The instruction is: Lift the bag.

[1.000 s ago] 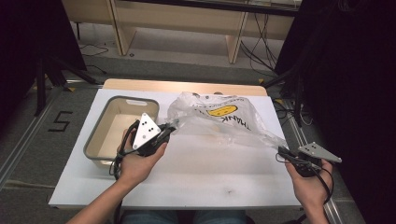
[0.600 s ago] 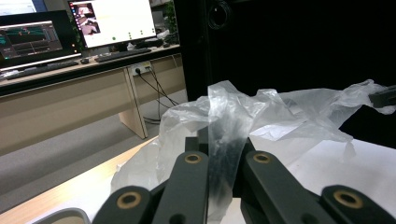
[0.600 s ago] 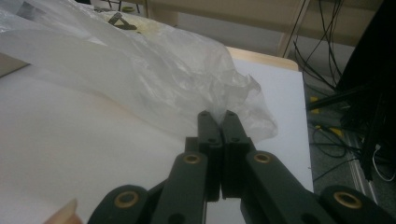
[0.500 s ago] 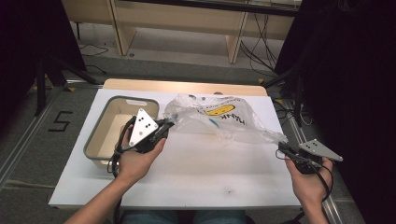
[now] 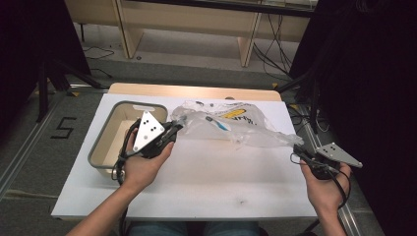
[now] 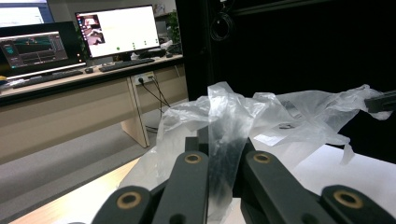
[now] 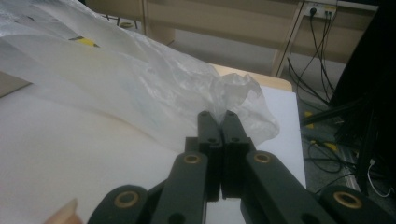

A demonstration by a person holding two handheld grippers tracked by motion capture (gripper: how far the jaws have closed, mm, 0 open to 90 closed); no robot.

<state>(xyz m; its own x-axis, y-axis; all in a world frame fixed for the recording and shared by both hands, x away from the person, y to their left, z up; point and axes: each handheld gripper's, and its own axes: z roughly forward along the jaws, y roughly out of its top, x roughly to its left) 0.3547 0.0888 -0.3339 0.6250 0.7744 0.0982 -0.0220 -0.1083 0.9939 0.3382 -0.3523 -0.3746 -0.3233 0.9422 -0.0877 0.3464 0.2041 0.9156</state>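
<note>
I have the clear plastic bag gripped at both ends and stretched across the white table: the left gripper is clamped on the end beside the grey bin, and the right gripper is clamped on the opposite end near the table's right edge. Judging from this, the pick-up and spreading are done; lifting, flattening or folding the bag remains. The left gripper view shows a strip of film pinched between closed jaws, a detail the high view cannot resolve. The right gripper view shows crumpled film bunched at the jaw tips; how much sits between them I cannot quite tell.
</note>
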